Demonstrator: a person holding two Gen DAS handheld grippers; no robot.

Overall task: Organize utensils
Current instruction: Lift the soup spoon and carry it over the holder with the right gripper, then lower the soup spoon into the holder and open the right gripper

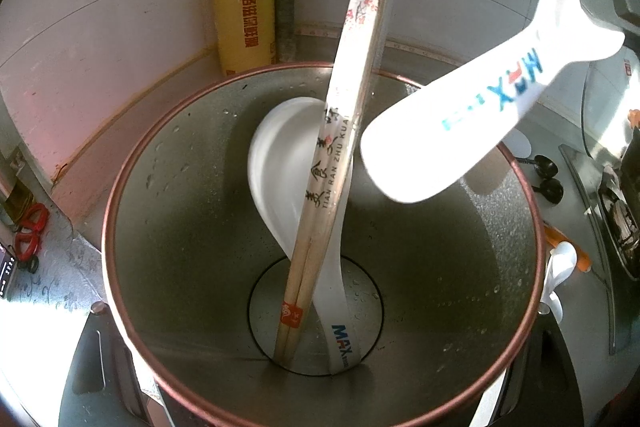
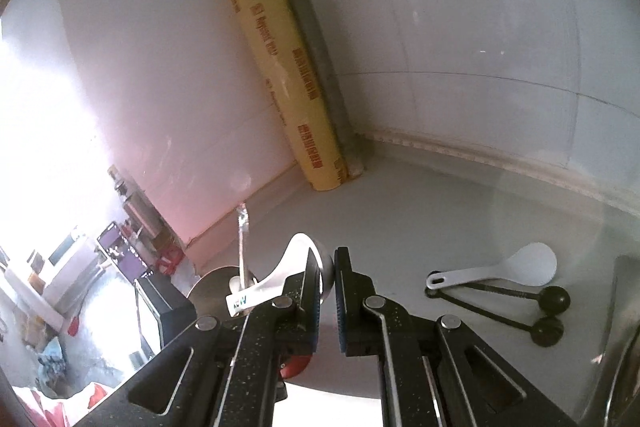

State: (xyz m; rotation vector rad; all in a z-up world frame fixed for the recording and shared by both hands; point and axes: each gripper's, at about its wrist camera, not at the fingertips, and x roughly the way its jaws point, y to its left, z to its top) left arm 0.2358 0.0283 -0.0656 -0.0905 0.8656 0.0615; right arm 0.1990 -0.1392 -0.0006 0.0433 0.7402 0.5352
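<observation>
The glossy white soup spoon [image 1: 472, 123] was gripped at its bowl by the closed right tongs [image 2: 328, 261]. Its handle was poised over the right side of the copper-rimmed steel holder [image 1: 180, 247], which was clamped by the left tongs [image 1: 320, 309]. The spoon was judged light, stiff and slippery.

Black speckled gripper [image 2: 328, 291], silver screws

This is a home kitchen. A roll of cling wrap [image 2: 288, 83] leans in the tiled corner, and measuring spoons [image 2: 516, 291] lie on the grey worktop [image 2: 400, 211] beside a stove burner [image 1: 620, 215].
</observation>
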